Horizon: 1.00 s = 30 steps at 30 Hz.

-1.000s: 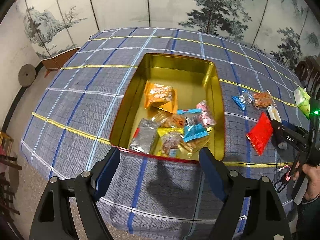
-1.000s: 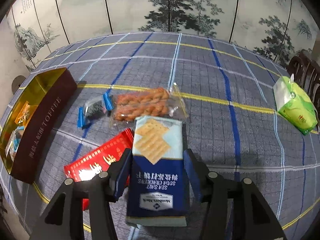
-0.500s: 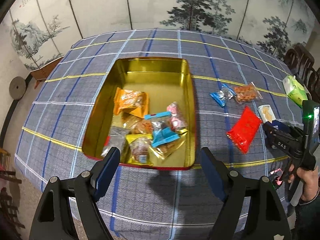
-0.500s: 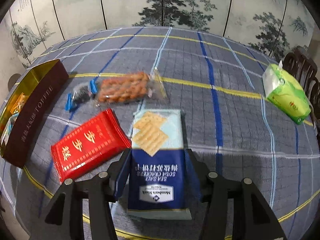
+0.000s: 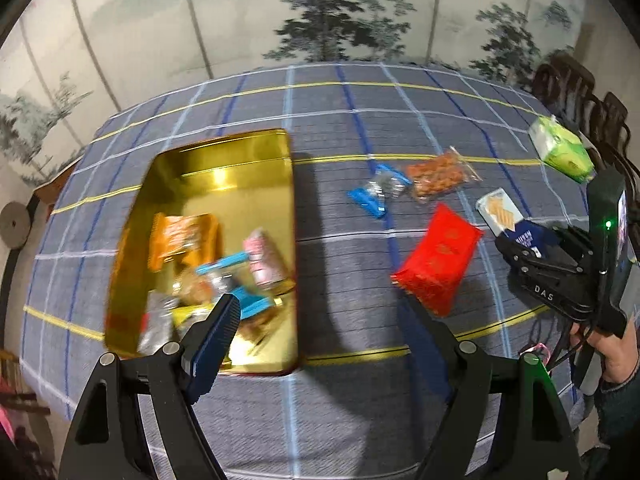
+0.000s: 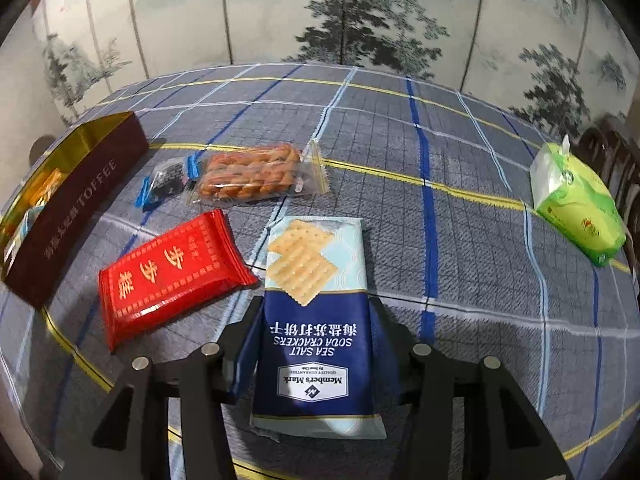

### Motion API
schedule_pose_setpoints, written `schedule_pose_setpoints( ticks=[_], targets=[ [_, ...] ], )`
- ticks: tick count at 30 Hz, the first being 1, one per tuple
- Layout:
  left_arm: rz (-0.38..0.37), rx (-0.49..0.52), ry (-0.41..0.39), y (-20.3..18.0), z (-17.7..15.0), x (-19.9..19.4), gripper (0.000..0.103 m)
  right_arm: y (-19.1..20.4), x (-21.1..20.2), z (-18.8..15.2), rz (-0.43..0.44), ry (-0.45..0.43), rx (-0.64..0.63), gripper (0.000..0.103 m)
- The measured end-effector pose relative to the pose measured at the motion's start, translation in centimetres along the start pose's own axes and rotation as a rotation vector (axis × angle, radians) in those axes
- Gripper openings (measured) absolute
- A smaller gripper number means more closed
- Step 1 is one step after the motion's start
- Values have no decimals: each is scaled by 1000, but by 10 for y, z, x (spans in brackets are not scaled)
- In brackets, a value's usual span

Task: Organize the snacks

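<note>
L wrist view: left gripper (image 5: 324, 320) jaws wide apart, nothing between, above bench (image 5: 340, 412) w/ plaid cloth. Gold tin (image 5: 240, 160) at left, several snacks inside. Red packet (image 5: 438, 258), blue candy (image 5: 378, 194), twist-biscuit bag (image 5: 438, 174) loose on cloth to its right.

R wrist view: right gripper (image 6: 314, 328) jaws closing on cracker pack (image 6: 316, 308), pack between them, lying on cloth. Green tissue pack (image 6: 576, 200) far right.

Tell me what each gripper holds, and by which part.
The right gripper is closing on the cracker packet, its fingers at the long sides of the dark blue half. The left gripper is open and holds nothing.
</note>
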<state>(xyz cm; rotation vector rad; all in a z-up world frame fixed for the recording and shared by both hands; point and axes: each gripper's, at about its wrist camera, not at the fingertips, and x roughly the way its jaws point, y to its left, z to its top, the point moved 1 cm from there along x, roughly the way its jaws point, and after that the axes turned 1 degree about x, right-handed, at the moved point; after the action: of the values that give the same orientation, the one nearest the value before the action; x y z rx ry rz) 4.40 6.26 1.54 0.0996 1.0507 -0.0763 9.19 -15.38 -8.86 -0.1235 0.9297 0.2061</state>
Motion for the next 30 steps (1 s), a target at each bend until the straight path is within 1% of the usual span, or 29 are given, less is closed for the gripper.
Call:
schedule_pose_setpoints(
  ticks=[3,6,11,13,16,21,30],
  targets=[
    [-22,42,-6,-18,4,6,78,-13,-1,-2,2,-12,-6,51],
    [-56,89,-8,-34,8,12,78,-32,-1,-2,-19,-20,7,51],
    [-99,164,8,-61,17,28,78,-64,2,-2,-45,-27,51,51],
    [-124,178,23,-68,20,36,78,-73,2,-2,-51,-31,70,51],
    [-131,193,48,-76,25,46,78,-79,2,-3,-51,-44,72,51],
    [-131,247,54,-88,28,60,78,-79,2,-4,-46,-51,70,51],
    [-140,278,96,-97,30,90,78,-79,4,-4,-45,-50,78,52]
  ],
)
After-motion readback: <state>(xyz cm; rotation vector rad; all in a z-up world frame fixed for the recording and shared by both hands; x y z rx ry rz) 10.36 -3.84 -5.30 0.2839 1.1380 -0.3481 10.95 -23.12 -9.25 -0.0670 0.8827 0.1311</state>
